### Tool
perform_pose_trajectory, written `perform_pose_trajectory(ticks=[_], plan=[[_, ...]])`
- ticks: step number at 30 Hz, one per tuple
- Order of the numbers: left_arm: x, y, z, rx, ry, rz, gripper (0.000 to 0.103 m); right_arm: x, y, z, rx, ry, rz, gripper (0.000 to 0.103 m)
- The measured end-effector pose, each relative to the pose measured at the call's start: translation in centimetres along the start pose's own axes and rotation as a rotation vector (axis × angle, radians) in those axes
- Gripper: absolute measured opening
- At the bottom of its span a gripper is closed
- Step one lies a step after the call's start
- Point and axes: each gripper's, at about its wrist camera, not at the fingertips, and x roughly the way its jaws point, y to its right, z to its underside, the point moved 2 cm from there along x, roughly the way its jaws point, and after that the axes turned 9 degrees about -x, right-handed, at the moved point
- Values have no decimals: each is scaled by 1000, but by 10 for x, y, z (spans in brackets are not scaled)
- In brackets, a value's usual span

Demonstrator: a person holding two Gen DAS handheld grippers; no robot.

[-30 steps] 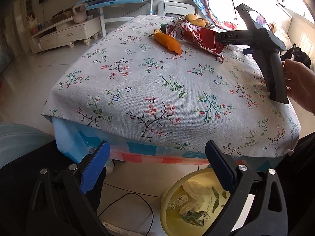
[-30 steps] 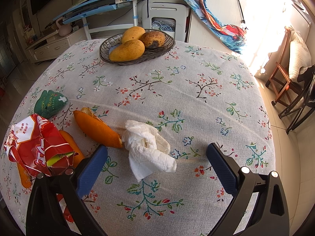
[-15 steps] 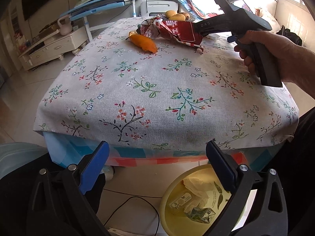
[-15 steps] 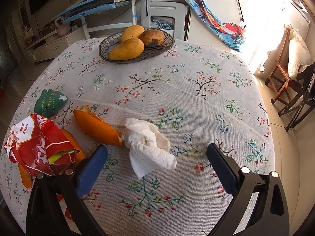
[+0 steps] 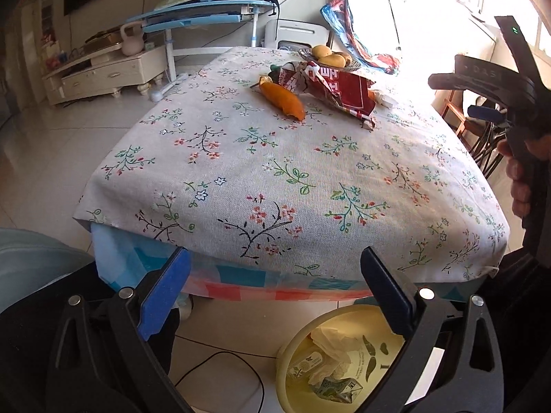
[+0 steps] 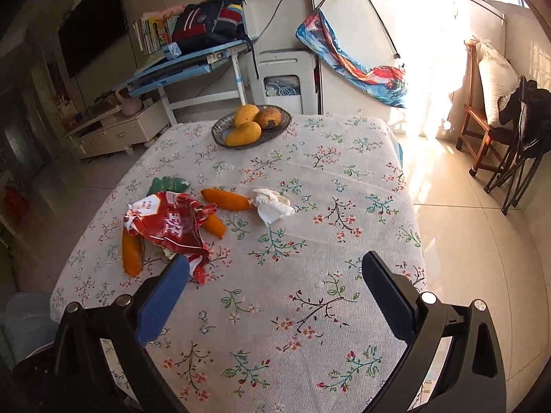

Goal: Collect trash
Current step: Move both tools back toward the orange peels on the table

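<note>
Trash lies on the floral-cloth table (image 6: 261, 296): a red snack wrapper (image 6: 168, 227), a crumpled white tissue (image 6: 272, 204), several orange peels (image 6: 227, 199) and a small green wrapper (image 6: 168, 184). My right gripper (image 6: 275, 275) hangs open above the near part of the table, nothing between its fingers; its left pad (image 6: 162, 299) overlaps the red wrapper's corner in view. My left gripper (image 5: 275, 275) is open and empty, low in front of the table edge, above a yellow bin (image 5: 303, 327) that holds tissue and small packets. The left wrist view shows the red wrapper (image 5: 341, 89) and a peel (image 5: 282, 101) far off.
A wire basket of mangoes (image 6: 251, 127) stands at the table's far side. A hand (image 5: 523, 179) holds the right gripper's handle at the right of the left wrist view. A cable (image 5: 220, 361) lies on the floor by the bin. A wooden chair (image 6: 482, 130) stands to the right.
My right gripper has pulled back and up from the tissue, which now lies farther off. In the left wrist view the right gripper has shifted to the right edge. Both stay open.
</note>
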Motion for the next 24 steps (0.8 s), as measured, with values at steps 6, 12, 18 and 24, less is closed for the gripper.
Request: perform_pose_trajectory(ticks=[6,12,18,24], plan=[[-7,-8,-36,-71,54,65,96,4,-9,14,-50,-40,-85,96],[17,18,-78,21,52,42,96,1,-10,7,-67,5,-92,96],[74,32,-121,59,9,-30,95,5,-12,2,-65,24,-112,96],[115,41,-148,84,-10,-49,93,18,-17,-8,-96,4,-107,96]])
